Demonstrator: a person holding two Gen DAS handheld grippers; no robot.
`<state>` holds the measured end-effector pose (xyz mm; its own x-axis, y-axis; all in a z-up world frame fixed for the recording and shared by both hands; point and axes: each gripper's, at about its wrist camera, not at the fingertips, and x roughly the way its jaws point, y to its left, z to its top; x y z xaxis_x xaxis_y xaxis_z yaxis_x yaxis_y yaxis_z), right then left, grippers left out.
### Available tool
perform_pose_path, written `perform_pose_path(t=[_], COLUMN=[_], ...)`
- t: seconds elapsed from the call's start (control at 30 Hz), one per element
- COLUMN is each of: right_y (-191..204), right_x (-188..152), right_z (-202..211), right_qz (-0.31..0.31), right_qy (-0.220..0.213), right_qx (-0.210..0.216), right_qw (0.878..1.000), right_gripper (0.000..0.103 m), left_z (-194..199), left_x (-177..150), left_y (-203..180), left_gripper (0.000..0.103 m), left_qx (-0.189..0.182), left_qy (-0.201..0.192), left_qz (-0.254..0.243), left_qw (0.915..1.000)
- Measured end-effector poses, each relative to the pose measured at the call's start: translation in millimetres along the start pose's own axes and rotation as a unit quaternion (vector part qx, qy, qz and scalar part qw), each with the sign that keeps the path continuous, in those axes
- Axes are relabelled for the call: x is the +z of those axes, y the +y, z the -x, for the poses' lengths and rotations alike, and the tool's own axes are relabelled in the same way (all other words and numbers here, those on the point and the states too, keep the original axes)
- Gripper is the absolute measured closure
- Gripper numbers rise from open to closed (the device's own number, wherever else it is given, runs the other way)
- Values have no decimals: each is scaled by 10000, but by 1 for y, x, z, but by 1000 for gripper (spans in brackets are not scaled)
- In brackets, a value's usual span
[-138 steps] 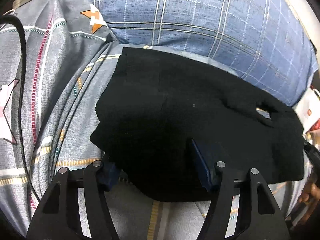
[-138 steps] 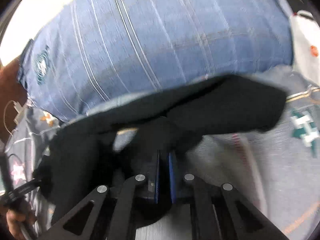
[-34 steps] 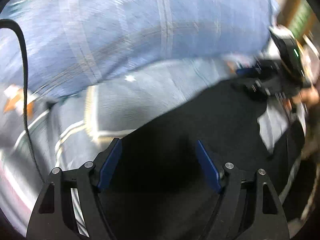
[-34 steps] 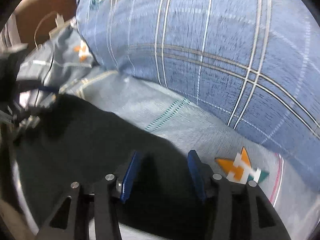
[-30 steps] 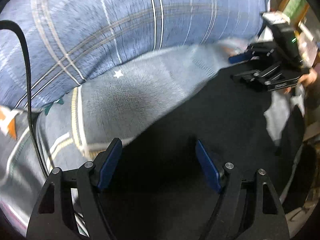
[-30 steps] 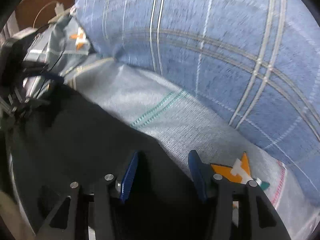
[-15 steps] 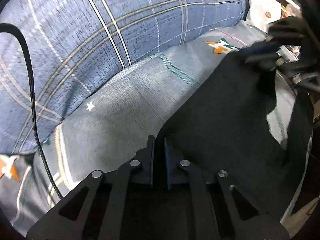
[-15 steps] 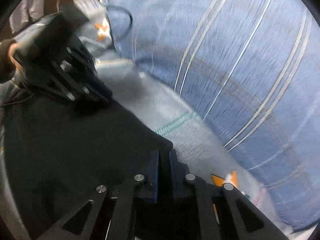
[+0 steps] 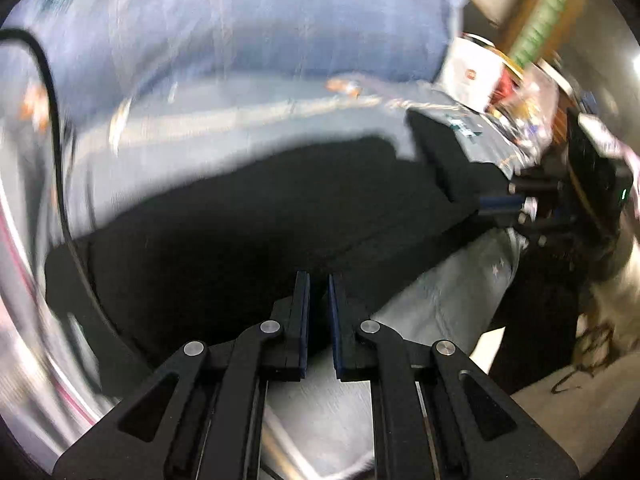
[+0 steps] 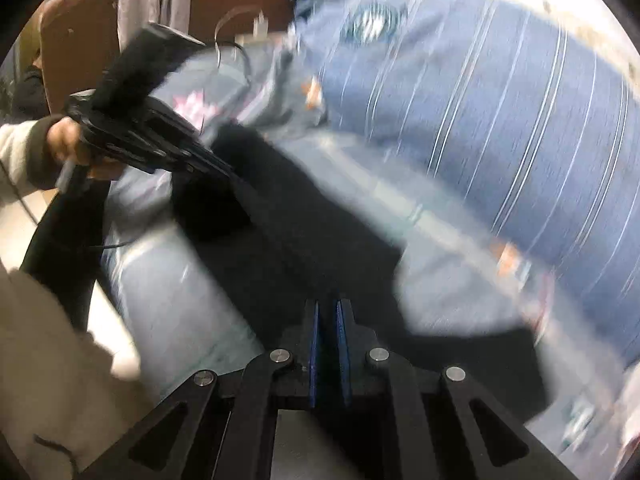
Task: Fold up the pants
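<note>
Both frames heavily motion-blurred, detail limited

Left gripper (image 9: 319, 280): pitched down toward the bed, jaws pinched narrow on the near edge of the black pants (image 9: 248, 216), fabric caught between the blue pads. In the right wrist view the same tool (image 10: 224, 168) comes in from the upper left, held by a hand (image 10: 68, 144) in a light sleeve with a dark cuff (image 10: 24, 156); its tip is buried in a raised bunch of black cloth

Right gripper (image 10: 327, 304): also angled down, jaws narrow, clamped on black fabric at their tips. In the left wrist view it (image 9: 502, 202) sits at the far right with the pants' edge drawn up to its blue pad

Pants: plain black, no visible pattern or seams in the blur. They lie across the light blue-grey bed sheet (image 9: 452, 292), in front of a big blue plaid pillow (image 10: 500, 120). Cloth runs as one dark span between the two grippers, each holding one end of it. In the right wrist view part of it is lifted off the sheet near the left gripper, and a strip hangs down over the bed's edge at left. Can't tell which end is waistband and which is legs

Black cable (image 9: 56, 128) curves down the left side of the left wrist view. White bag (image 9: 472, 76) and clutter beyond the bed, top right
</note>
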<state>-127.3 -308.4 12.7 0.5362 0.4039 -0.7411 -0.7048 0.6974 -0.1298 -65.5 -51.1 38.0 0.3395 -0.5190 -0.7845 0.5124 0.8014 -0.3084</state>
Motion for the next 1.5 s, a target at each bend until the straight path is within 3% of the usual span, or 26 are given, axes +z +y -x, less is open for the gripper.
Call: perform_pose_path(t=[0.13,0.23,0.27,0.3,0.37,0.5,0.53,0.57,0.6,0.63,0.7,0.8,0.93,0.97,1.03,1.07,1.1,1.2,1.3,1.5], right_y=[14,16,19,19,20,19,23,33,42,49,69,89,95,95,88,81,74,64,74,89], right_x=[-24,-22,-19,-17,-13,1,8,18,27,36,53,68,71,70,71,74,75,79,74,51], right_z=[-26,-16,-7,-4,2,3,1,-6,-13,-18,-37,-72,-105,-107,-106,-102,-97,-72,-51,-92], right_qz=[-95,-261,-340,-372,-506,-935,-961,-878,-747,-629,-340,-1,195,248,147,-50,-262,-651,-529,-638], right_qy=[401,211,14,-89,-254,-638,-724,-805,-836,-852,-899,-801,-539,-620,-582,-583,-641,-819,-906,-374], right_qx=[-178,-250,-185,-126,-104,101,160,210,235,250,298,181,63,-17,-100,-7,89,457,583,677], right_qw=[9990,9991,9992,9992,9983,9935,9926,9927,9934,9941,9949,9966,9983,9978,9981,9983,9976,9935,9928,9950], right_gripper=[95,94,88,74,55,55,55,55,55,55,55,55,55,60,77,94,97,98,98,98], left_z=[7,28,38,45,55,62,63,63,65,66,68,65,48,47,49,52,56,73,78,52], left_x=[-32,-38,-38,-39,-35,-31,-31,-30,-33,-34,-34,-26,-16,-14,-12,-9,-9,-13,-26,-45], left_y=[10,21,25,28,31,48,54,60,69,76,90,108,120,120,113,108,104,93,84,98], left_gripper=[95,95,95,95,95,95,90,76,51,43,39,37,37,37,53,65,74,81,81,81], left_qx=[-55,-68,78,167,426,936,1009,1064,1167,1201,1161,1201,1115,1032,897,965,1015,880,1079,1344], left_qy=[-234,-440,-574,-641,-737,-869,-947,-993,-1038,-1122,-1402,-1444,-1373,-1391,-1478,-1494,-1522,-1604,-1602,-1159], left_qz=[802,1284,1361,1373,1374,1572,1736,1866,2062,2224,2489,2692,2785,2737,2575,2496,2401,2285,2189,2483], left_qw=[9965,9907,9890,9883,9869,9793,9750,9716,9660,9610,9513,9446,9440,9461,9507,9519,9533,9562,9564,9523])
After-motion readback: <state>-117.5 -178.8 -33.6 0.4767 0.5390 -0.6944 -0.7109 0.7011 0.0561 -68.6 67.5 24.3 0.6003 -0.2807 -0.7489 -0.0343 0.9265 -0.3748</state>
